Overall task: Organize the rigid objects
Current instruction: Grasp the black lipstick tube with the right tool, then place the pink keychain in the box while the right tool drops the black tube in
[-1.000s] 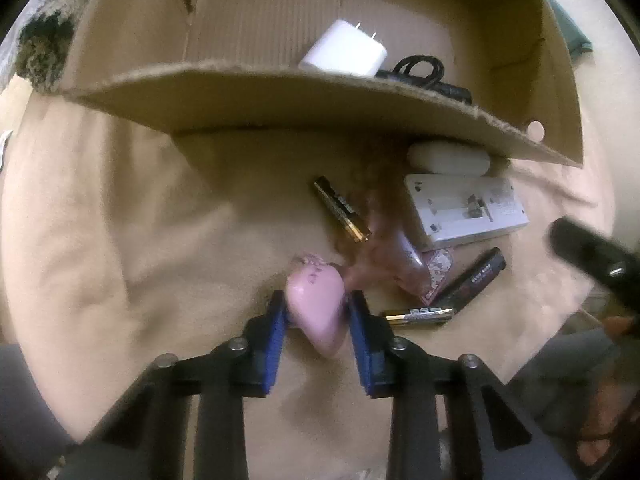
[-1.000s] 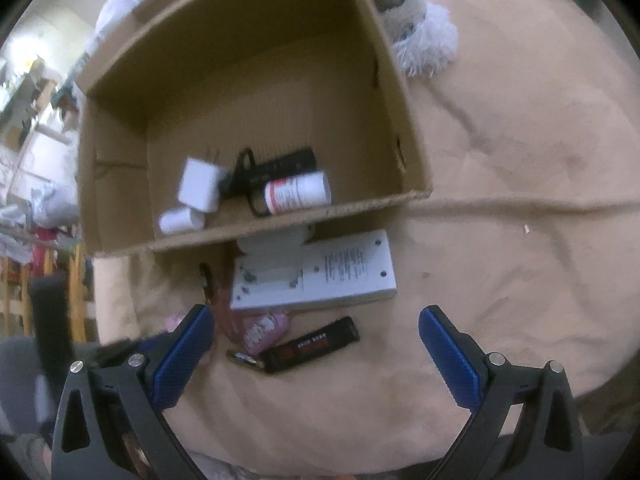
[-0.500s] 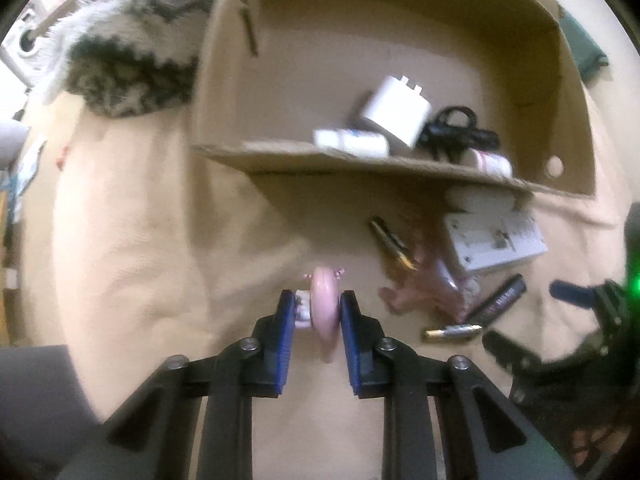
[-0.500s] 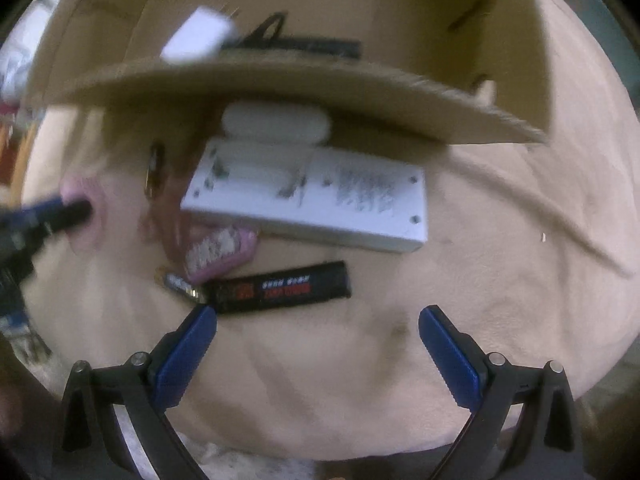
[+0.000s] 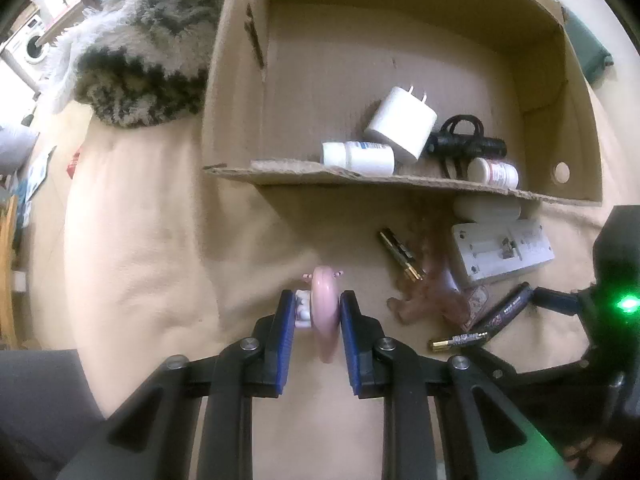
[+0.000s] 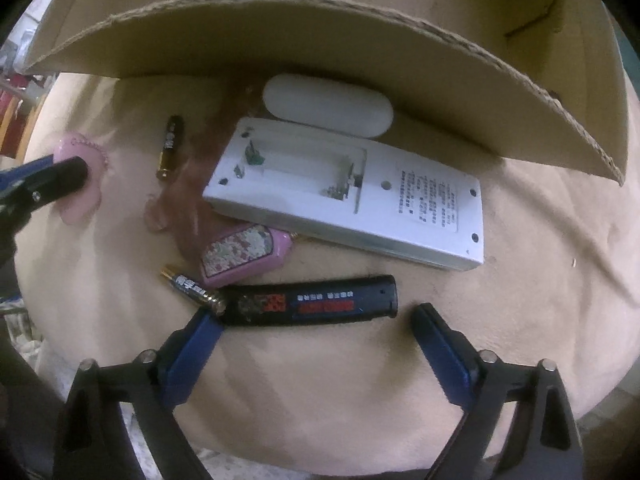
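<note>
My left gripper (image 5: 316, 316) is shut on a flat pink heart-shaped case (image 5: 323, 312), held edge-on above the beige cloth in front of the cardboard box (image 5: 360, 178). The case also shows in the right wrist view (image 6: 80, 184). My right gripper (image 6: 316, 326) is open and low over the cloth, its fingers on either side of a black rectangular stick with red print (image 6: 312, 300). Next to the stick lie a battery (image 6: 192, 284), a pink flowered case (image 6: 244, 254), a white remote with open battery bay (image 6: 352, 200), a white oval cover (image 6: 328, 106) and a second battery (image 6: 170, 148).
Inside the box lie a white charger plug (image 5: 402, 124), a white bottle (image 5: 358, 158), a black cable bundle (image 5: 464, 144) and a small pill bottle (image 5: 494, 172). A fluffy grey-and-white blanket (image 5: 136, 64) lies left of the box. A brownish translucent piece (image 6: 192, 196) lies by the remote.
My left gripper has lifted the pink heart case off the cloth and pulled back from the pile. My right gripper has dropped down close to the black stick.
</note>
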`<state>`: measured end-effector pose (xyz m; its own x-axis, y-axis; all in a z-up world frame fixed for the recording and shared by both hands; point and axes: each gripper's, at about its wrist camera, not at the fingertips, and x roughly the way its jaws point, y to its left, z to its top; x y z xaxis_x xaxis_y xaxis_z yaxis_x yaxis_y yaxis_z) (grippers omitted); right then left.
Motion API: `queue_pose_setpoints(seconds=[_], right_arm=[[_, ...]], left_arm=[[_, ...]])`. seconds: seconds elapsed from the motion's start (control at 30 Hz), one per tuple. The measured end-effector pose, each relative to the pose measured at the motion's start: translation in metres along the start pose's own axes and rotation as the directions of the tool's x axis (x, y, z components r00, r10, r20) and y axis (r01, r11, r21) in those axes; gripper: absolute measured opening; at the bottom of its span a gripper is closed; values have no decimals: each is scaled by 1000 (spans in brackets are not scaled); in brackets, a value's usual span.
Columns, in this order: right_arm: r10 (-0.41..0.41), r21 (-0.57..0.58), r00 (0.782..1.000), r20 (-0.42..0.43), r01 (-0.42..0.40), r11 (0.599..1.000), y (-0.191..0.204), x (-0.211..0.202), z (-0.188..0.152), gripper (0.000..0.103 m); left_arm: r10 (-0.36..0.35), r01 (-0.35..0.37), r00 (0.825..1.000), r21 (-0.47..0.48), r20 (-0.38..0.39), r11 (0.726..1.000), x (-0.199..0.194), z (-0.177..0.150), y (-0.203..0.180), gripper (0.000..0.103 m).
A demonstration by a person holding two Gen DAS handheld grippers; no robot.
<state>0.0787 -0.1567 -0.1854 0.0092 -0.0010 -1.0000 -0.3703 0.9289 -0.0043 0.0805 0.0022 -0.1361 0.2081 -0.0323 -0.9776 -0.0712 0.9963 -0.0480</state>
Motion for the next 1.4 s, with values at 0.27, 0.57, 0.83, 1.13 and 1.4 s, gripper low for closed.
queue_pose_setpoints(seconds=[0.27,0.57,0.83,1.13,1.4], right_arm=[[-2,-50,1000,17,3,999,7,-17,5,86],[-96,-120,992,79,105,987,28,-38,-14,86],[-121,-138,987,106,135,981,29,-87,-26,86],[-5,-97,950,312,37,995,18,-182,-17,86],[110,-32,856,505,-109,994,-6,-213,11,86]], left_arm=[[23,-24,999,33,23,999,-1,-1,-3,21],[49,-50,998,16,45,999,-11,-7,-7,21],[79,-78,993,-13,83,997,-42,-11,1,21],[33,-33,973,-4,227,999,-108,-11,-7,21],[-11,-8,927,49,374,999,-158,21,-13,21]])
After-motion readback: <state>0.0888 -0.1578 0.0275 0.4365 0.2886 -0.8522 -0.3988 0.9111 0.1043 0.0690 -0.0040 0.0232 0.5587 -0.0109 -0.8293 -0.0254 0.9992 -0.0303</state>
